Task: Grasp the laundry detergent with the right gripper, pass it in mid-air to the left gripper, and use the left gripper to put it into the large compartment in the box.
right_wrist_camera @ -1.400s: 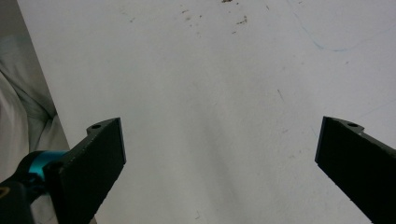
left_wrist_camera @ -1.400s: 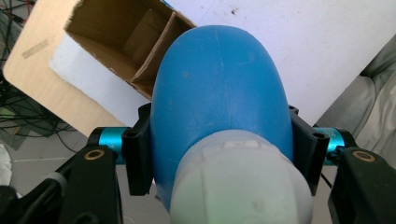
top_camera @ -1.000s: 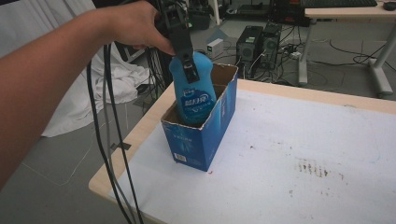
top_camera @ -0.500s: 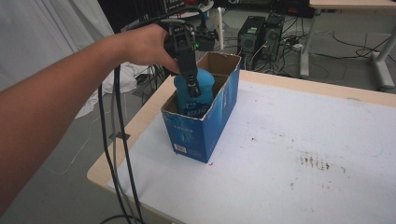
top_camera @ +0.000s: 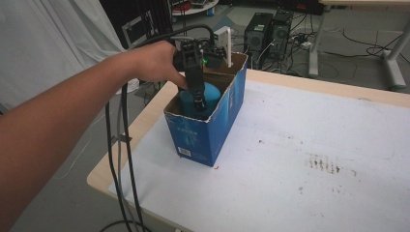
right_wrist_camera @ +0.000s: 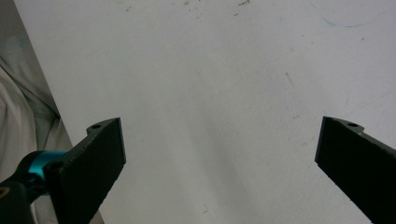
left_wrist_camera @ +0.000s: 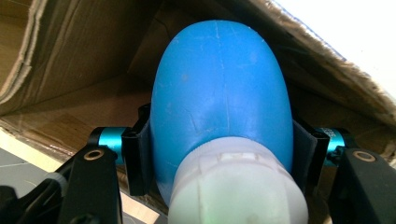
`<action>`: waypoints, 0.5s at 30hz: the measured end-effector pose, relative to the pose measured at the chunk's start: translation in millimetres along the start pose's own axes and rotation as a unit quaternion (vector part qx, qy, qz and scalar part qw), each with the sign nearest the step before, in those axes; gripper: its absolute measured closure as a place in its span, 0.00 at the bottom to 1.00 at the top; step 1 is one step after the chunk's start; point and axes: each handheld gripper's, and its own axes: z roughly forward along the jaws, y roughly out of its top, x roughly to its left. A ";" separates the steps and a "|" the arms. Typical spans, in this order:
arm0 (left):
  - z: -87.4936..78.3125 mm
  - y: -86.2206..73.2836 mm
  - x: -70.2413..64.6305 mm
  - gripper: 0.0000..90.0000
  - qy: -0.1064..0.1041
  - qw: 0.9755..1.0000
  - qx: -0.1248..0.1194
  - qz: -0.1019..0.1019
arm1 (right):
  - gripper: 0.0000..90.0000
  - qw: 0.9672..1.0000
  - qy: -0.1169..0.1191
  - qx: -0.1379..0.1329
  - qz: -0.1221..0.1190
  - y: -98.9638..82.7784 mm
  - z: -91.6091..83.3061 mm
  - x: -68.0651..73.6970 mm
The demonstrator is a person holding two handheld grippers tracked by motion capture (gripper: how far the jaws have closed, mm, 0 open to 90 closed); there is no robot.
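Observation:
A blue bottle point(top_camera: 205, 99) with a white cap point(left_wrist_camera: 238, 186) hangs inside an open blue cardboard box point(top_camera: 220, 128) at the table's left edge. My left gripper point(top_camera: 197, 99) is shut on the blue bottle near its cap end, its jaws pressed against both sides of the body point(left_wrist_camera: 222, 93). The bottle's far end points down into the box's brown interior. My right gripper point(right_wrist_camera: 219, 163) stands wide open over the bare white table top point(right_wrist_camera: 210, 70), nothing between its jaws.
The white table point(top_camera: 314, 159) stretches right of the box, with dark scuff marks point(top_camera: 329, 164). Black cables point(top_camera: 121, 159) trail off the left table edge. Computer towers point(top_camera: 268, 31) and a white cloth point(top_camera: 48, 38) stand on the floor beyond.
My left gripper has lowered the blue bottle from above the box's rim down into the box. The high view has shifted, so the box now sits a little further left.

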 end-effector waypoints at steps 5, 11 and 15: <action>5.6 -0.7 0.7 0.42 -0.002 1.000 0.002 -0.002 | 0.01 1.000 0.004 0.000 -0.002 0.2 0.5 1.5; 6.0 -3.0 2.6 0.41 -0.003 1.000 -0.010 -0.010 | 0.01 1.000 0.003 0.000 -0.004 0.8 0.9 2.6; 1.0 -5.4 6.4 0.36 -0.001 0.999 -0.028 -0.024 | 0.01 1.000 0.002 0.000 -0.006 0.5 0.7 2.9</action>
